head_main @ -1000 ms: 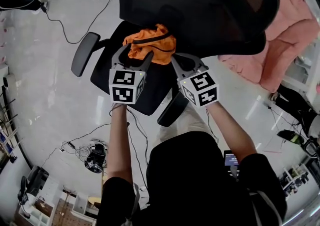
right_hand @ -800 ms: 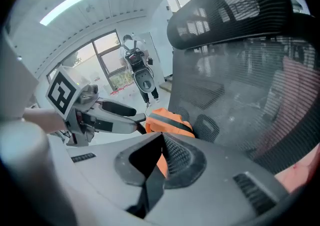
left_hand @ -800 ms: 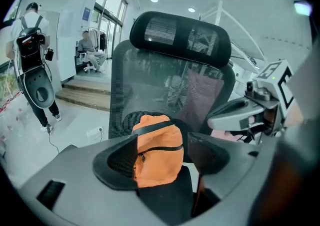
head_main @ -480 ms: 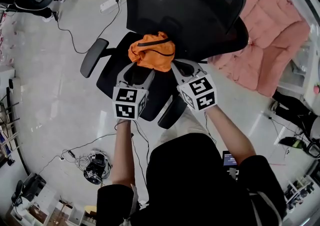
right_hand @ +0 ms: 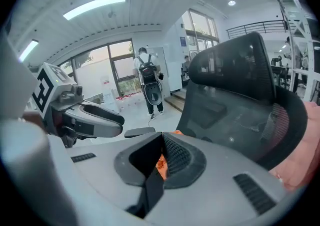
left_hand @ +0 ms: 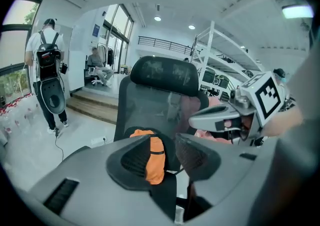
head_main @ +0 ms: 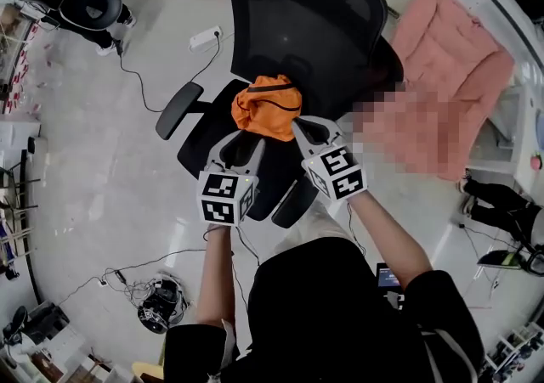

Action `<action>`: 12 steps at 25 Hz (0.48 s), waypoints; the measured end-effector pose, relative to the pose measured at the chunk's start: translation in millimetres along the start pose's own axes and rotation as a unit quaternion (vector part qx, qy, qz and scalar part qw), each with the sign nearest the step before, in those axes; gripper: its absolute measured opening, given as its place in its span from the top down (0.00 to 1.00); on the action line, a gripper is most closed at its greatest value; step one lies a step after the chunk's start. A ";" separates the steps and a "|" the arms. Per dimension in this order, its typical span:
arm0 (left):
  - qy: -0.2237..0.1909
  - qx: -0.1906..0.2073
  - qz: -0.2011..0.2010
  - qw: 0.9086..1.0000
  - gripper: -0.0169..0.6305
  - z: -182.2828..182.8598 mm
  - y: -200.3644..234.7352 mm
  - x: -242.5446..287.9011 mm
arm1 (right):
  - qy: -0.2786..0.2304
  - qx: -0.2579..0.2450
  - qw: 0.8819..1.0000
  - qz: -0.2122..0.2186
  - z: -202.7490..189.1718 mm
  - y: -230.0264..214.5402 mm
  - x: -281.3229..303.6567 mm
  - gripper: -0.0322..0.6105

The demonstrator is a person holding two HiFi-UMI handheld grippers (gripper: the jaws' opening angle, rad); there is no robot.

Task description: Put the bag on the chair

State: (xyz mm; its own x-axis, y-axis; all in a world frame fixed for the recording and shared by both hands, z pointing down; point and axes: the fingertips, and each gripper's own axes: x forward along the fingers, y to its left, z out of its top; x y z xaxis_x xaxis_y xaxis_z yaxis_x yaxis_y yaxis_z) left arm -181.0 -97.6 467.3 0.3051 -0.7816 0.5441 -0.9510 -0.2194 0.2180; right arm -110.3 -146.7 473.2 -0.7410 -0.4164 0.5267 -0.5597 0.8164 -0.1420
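A snagged strap looked the main risk: the right gripper [head_main: 313,125], jaws slightly parted and holding nothing, hung just beside the near corner of the orange bag [head_main: 268,107] and could drag it toward the seat's front edge. The bag sat slumped at the back of the chair [head_main: 200,139] seat, against the backrest. The left gripper [head_main: 242,140], jaws just closing to half apart on nothing, hovered nearer the front edge.
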 end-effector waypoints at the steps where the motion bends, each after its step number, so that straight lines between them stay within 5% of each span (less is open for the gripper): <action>1: -0.007 0.000 0.004 1.000 0.72 3.0 -3.5 -7.6 | -0.004 -0.003 1.000 0.000 3.6 4.1 -5.8 0.95; 12: -0.079 -0.002 0.049 0.996 0.86 23.9 -33.9 -97.2 | -0.050 -0.044 0.998 0.010 28.7 58.4 -66.8 0.95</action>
State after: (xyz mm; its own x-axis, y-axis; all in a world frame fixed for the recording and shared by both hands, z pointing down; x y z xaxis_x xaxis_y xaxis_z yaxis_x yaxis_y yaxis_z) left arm -179.7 -28.1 387.7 0.1978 -0.8819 0.4280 -0.9756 -0.1345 0.1737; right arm -104.1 -82.6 405.7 -0.7878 -0.4337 0.4374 -0.5124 0.8555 -0.0747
